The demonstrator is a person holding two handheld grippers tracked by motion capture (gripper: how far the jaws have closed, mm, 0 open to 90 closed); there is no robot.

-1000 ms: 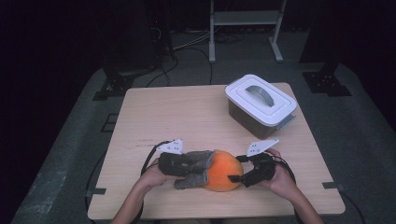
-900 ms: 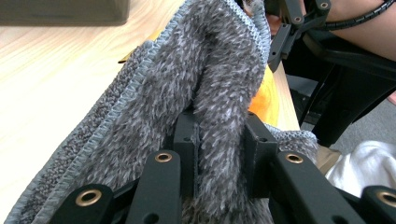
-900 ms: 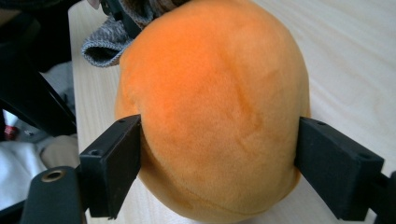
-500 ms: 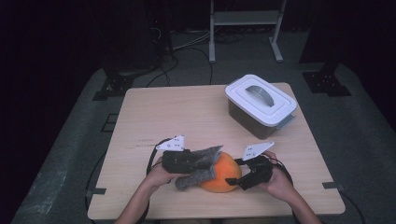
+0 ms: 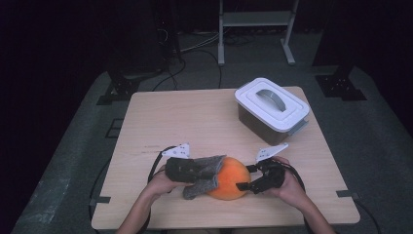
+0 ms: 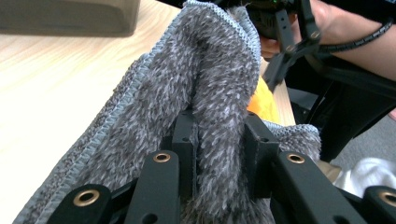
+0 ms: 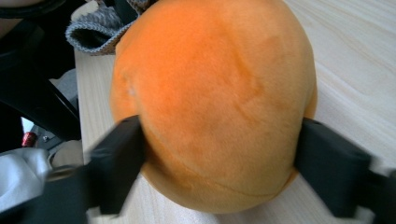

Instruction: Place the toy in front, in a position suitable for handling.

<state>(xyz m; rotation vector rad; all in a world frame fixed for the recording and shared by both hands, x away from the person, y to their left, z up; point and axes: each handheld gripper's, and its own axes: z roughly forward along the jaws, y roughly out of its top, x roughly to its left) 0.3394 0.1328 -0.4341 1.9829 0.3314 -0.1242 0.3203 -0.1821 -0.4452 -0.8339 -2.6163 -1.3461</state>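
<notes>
High view: near the table's (image 5: pixel 160 122) front edge, the left gripper (image 5: pixel 197 170) pinches a grey cloth (image 5: pixel 207 174) against an orange plush ball (image 5: pixel 230 178), directly between both grippers.

Left gripper view: jaws clamped on cloth.

Right gripper view: the right gripper (image 7: pixel 219 154), jaws wide (just closing), straddles the ball.

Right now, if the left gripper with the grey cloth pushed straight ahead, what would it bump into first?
The orange plush ball, most likely. The left gripper, shut on the grey cloth, points at the ball, with the right gripper on its far side. How close it already is remains unclear.
</notes>
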